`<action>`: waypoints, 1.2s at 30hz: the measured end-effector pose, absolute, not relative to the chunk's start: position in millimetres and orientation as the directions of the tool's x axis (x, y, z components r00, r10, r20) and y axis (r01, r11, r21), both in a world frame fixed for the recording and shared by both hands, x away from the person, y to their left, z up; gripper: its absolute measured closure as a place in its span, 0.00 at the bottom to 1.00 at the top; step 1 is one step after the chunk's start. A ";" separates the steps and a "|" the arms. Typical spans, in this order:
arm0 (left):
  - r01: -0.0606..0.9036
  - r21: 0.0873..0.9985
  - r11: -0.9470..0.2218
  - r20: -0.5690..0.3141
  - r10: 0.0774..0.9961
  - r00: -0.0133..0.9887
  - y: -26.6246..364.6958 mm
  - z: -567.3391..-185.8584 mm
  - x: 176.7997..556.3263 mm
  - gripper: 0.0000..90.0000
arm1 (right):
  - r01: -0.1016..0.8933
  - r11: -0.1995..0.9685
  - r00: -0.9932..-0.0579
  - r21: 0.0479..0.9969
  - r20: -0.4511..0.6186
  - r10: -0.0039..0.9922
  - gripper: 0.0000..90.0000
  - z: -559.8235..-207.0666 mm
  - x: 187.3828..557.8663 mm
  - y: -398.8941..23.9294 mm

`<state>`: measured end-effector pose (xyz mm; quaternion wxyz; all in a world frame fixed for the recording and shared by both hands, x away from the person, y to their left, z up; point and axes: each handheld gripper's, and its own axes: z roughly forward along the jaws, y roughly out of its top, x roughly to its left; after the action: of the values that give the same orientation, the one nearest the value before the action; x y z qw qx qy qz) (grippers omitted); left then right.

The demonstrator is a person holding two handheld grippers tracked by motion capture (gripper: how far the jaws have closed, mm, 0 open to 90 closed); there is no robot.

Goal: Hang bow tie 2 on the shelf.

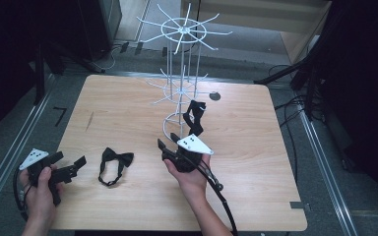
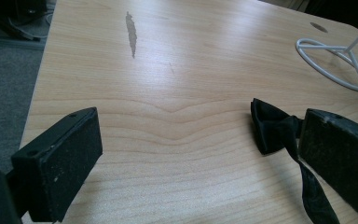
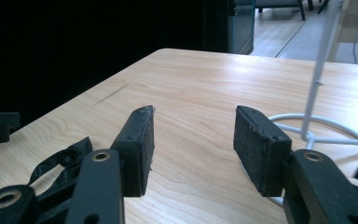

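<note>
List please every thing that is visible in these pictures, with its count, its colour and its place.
bow tie: one, black, flat on the table between the two grippers
second bow tie: one, black, hanging on the rack
rack: one, white wire, standing at the table's far middle
table: one, light wood, under everything
left gripper: one, black, jaws open, at the table's near left edge
right gripper: one, black, jaws open and empty, near the rack's base

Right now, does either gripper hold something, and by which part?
Nothing is held. The left gripper and the right gripper both stand open with bare table between their jaws; the bow tie lies on the table.
</note>
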<state>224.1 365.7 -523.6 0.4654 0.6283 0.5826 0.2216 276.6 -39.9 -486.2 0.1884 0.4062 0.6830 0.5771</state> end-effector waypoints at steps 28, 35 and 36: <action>0.527 0.842 0.116 -0.269 0.937 0.224 366.3 -523.7 224.2 0.00 | 0.371 0.100 -0.673 0.923 0.194 0.714 0.55 -498.5 282.3 16.5; 0.527 0.842 0.116 -0.270 0.937 0.224 366.2 -523.7 224.2 0.00 | 0.383 0.131 -0.691 0.914 0.190 0.698 0.55 -505.8 282.5 29.4; 0.526 0.842 0.117 -0.269 0.937 0.223 366.2 -523.7 224.2 0.00 | 0.385 0.135 -0.693 0.913 0.190 0.696 0.55 -506.9 282.5 31.3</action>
<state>224.2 366.2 -523.7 0.4672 0.6272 0.5831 0.2198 282.5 31.3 -506.9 0.1419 0.3652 0.7398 0.5469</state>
